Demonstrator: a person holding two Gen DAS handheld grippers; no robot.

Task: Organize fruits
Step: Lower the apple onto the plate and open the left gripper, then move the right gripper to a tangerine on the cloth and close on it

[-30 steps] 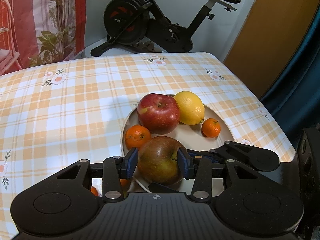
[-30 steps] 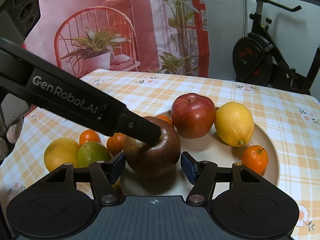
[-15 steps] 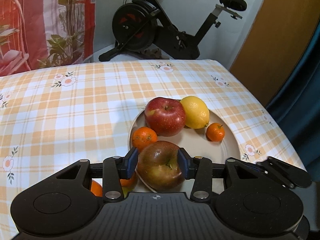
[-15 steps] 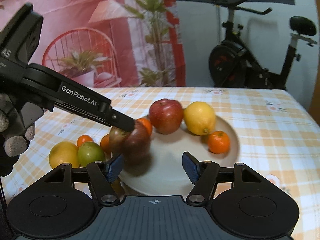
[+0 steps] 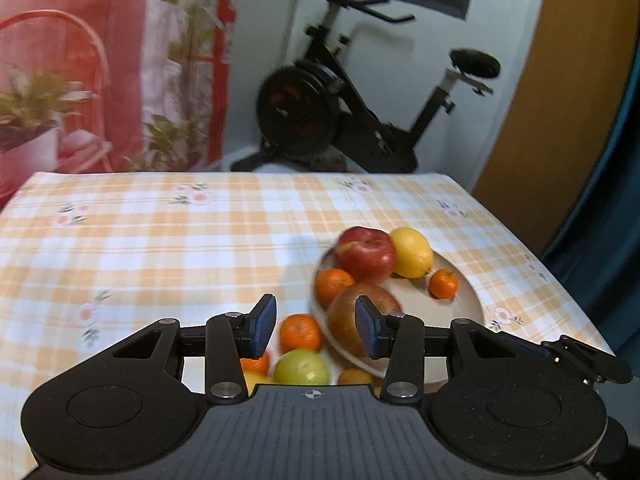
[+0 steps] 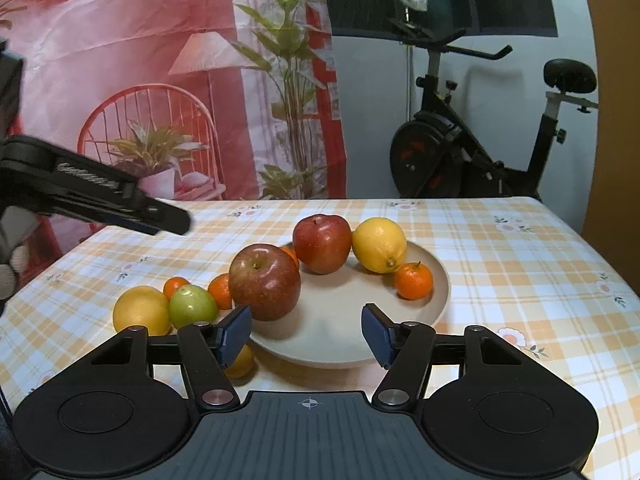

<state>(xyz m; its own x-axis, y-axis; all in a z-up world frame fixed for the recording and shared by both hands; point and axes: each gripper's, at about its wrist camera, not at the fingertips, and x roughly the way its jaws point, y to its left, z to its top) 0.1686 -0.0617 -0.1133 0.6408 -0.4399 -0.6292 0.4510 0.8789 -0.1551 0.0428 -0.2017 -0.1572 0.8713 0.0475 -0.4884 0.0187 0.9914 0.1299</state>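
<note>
Scanning left to right from the right wrist: my left gripper [image 6: 174,221] hangs above the orange-checked tablecloth [image 6: 500,260], pads spread, nothing between them. Lettering on its arm is too blurred to read. Below it, loose on the cloth: round yellow citrus [image 6: 140,310], green fruit [image 6: 192,306], two small tangerines [image 6: 174,284]. The dark red-green apple [image 6: 264,280] sits on the beige round plate [image 6: 440,292] at its left edge. Behind it are a red apple [image 6: 322,242], a yellow lemon [image 6: 378,244] and a tangerine [image 6: 414,280]. My right gripper [image 6: 306,332] is closing on nothing, just short of the plate. A black exercise bike [image 6: 460,152] stands beyond the table.
</note>
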